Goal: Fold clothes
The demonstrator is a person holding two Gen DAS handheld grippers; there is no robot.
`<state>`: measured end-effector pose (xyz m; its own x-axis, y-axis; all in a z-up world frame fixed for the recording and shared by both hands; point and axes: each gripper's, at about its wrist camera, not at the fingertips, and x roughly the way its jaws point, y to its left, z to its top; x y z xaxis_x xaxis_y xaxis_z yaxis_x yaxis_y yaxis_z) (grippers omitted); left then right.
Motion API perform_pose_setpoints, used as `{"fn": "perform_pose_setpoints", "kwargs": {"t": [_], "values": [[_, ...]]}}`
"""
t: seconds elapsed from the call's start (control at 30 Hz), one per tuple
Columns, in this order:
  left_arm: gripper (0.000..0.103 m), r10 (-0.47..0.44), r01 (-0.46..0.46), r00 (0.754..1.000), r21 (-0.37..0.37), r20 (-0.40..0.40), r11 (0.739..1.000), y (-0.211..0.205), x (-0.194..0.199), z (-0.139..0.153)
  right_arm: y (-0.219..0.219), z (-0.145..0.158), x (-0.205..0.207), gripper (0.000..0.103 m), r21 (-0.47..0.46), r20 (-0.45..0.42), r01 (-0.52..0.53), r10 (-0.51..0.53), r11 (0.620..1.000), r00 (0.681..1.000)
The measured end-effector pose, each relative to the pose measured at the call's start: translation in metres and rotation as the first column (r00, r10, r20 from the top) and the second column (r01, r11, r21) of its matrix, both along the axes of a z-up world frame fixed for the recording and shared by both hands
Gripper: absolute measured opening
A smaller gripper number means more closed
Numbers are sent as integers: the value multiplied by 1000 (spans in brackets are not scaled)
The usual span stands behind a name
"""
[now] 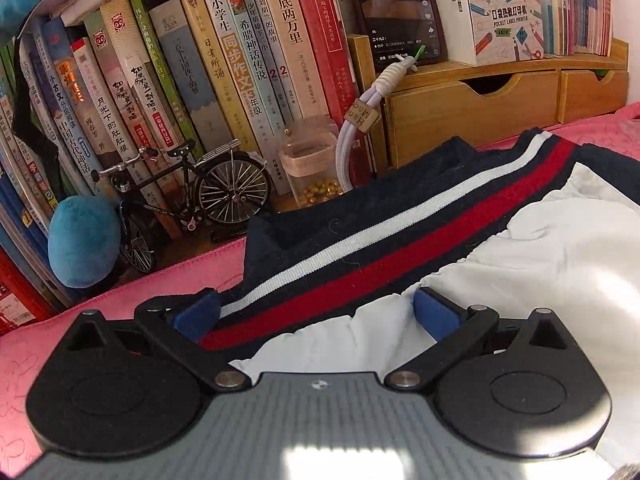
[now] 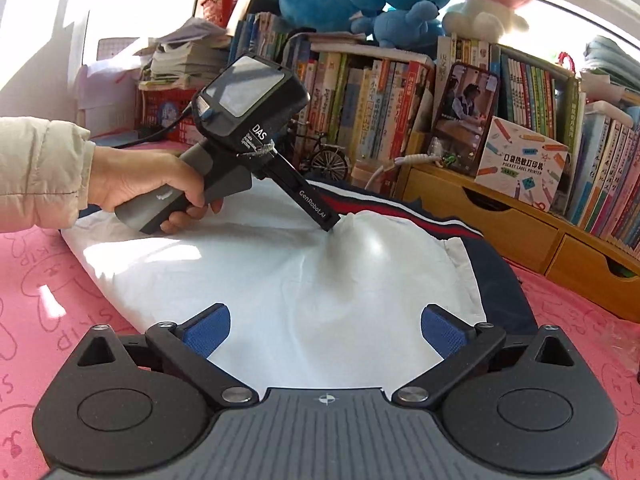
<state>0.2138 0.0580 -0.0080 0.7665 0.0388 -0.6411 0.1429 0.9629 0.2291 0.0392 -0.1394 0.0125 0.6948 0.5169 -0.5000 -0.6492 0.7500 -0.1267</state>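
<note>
garment lying white-lining-up on the pink mat | left gripper spread wide at the striped hem, holding nothing | right gripper spread wide over the lining, empty | tip: probably pinch both layers at the hem before lifting so the fold stays square

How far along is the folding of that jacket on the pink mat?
Early. The jacket lies spread on the pink mat, white lining up, with no finished fold showing. The left hand-held gripper stands open against the striped hem, where the lining bunches; the right hand-held gripper is open over the lining. All the folding remains.
</note>
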Motion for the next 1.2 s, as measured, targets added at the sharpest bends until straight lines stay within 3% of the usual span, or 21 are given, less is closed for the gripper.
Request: {"fn": "perform_pose_setpoints", "kwargs": {"t": [0.1, 0.2, 0.27, 0.47, 0.53, 0.6, 0.67, 0.77, 0.9, 1.0, 1.13, 1.2], "values": [[103, 2, -1, 1000, -29, 5, 1000, 6, -5, -4, 16, -6, 15, 103, 6, -47, 17, -17, 1000, 999], [103, -6, 6, 1000, -39, -1, 999, 7, -6, -2, 27, -24, 27, 103, -47, -182, 33, -41, 998, 982], [103, -10, 10, 1000, -45, -1, 999, 7, -6, -2, 17, -34, 26, 103, 5, -252, 50, -47, 999, 967], [103, -13, 14, 1000, -56, 13, 998, 7, -8, -4, 4, -26, 6, 103, -44, -287, 39, -50, 998, 956], [103, -13, 14, 1000, -51, 24, 999, 6, -10, -5, -11, -16, 6, 102, 12, -330, 29, -23, 1000, 944], [103, -12, 13, 1000, -56, 26, 998, 7, -11, -5, -39, -6, 6, 102, 130, -325, 66, -21, 989, 946], [103, -13, 14, 1000, -61, 25, 998, 7, -10, -4, -73, 1, 12, 103, 225, -297, 148, -77, 963, 952], [103, -13, 14, 1000, -65, 25, 998, 8, -11, -4, -127, 1, 37, 99, 295, -320, 251, -152, 922, 935], [103, -13, 14, 1000, -71, 25, 997, 9, -11, -4, -163, -8, 58, 93, 383, -364, 201, -53, 901, 930], [103, -14, 16, 1000, -90, 20, 996, 11, -10, -5, -190, -15, 73, 82, 449, -389, 167, 24, 878, 921], [103, -20, 21, 1000, -117, 11, 993, 13, -9, -6, -182, -26, 96, 69, 433, -424, 59, 145, 900, 894], [103, -26, 26, 1000, -131, 6, 991, 14, -8, -5, -184, -34, 105, 65, 472, -449, 33, 208, 881, 869]]}}
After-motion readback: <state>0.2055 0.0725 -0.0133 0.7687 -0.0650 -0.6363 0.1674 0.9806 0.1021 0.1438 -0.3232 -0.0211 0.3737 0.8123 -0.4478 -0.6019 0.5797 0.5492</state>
